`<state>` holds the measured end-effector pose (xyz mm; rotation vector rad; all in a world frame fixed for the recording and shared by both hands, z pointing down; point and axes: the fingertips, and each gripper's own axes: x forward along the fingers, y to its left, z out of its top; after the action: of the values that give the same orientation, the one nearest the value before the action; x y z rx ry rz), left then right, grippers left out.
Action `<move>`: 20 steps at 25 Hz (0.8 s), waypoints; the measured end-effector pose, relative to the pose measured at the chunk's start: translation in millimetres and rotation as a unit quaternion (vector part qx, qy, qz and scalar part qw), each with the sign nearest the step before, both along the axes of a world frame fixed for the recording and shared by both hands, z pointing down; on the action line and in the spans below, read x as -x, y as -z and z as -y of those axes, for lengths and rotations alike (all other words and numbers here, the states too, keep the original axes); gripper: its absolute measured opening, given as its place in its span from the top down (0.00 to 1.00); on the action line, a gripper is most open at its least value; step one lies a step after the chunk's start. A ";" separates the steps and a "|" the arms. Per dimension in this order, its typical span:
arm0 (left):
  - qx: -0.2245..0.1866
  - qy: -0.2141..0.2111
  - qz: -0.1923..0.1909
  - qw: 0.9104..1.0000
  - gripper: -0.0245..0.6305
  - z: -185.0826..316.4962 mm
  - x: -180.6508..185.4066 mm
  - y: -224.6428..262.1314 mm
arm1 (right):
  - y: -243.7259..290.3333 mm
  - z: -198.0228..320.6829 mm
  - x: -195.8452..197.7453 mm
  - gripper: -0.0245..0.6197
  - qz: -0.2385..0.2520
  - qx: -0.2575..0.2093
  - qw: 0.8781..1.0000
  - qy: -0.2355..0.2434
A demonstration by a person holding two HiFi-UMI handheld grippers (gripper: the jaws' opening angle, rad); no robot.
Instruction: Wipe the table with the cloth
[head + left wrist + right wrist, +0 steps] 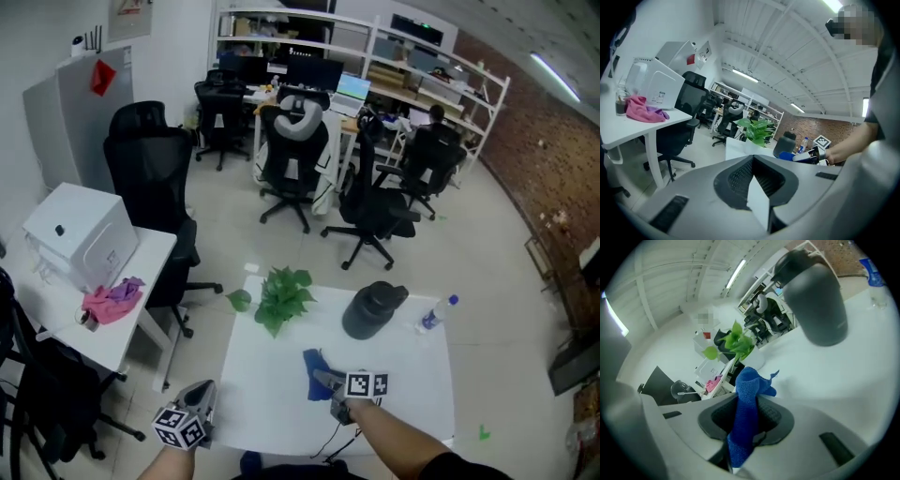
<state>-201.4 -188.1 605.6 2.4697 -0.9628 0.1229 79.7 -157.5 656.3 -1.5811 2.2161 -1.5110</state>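
R claw (325,379) pinching cloth (313,364) over table (412,384), L claw (207,388) closed by left edge

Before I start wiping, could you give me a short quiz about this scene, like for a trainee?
1. True or false: the right gripper is shut on the blue cloth.
2. On the table, what stands between the plant and the bottle? A dark jug; B red mug; C cardboard box.
3. What colour is the rag on the side desk?
Key: 1 true; 2 A; 3 pink.
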 end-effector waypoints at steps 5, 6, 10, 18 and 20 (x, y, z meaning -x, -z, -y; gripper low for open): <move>0.001 -0.008 0.004 1.000 0.96 -11.8 -28.3 -1.3 | 11.5 -59.9 -117.8 0.82 -0.034 -0.001 0.998 -0.055; 0.002 -0.008 0.006 1.000 0.96 -14.6 -34.7 -1.2 | 11.1 -74.8 -143.7 0.82 -0.044 0.005 0.997 -0.066; 0.004 -0.011 0.009 1.000 0.96 -25.4 -61.9 0.9 | 1.1 -148.3 -248.2 0.82 -0.079 0.039 0.989 -0.122; -0.003 -0.014 0.019 1.000 0.96 -45.9 -106.0 13.4 | -38.4 -292.7 -398.0 0.82 -0.146 0.123 0.960 -0.203; -0.004 -0.019 0.023 1.000 0.96 -52.3 -116.7 16.0 | -48.4 -314.4 -412.4 0.82 -0.151 0.134 0.957 -0.211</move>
<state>-84.7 -135.8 589.6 2.5030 -0.9381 0.1880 492.1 157.0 704.7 -2.3217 1.6694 -1.5672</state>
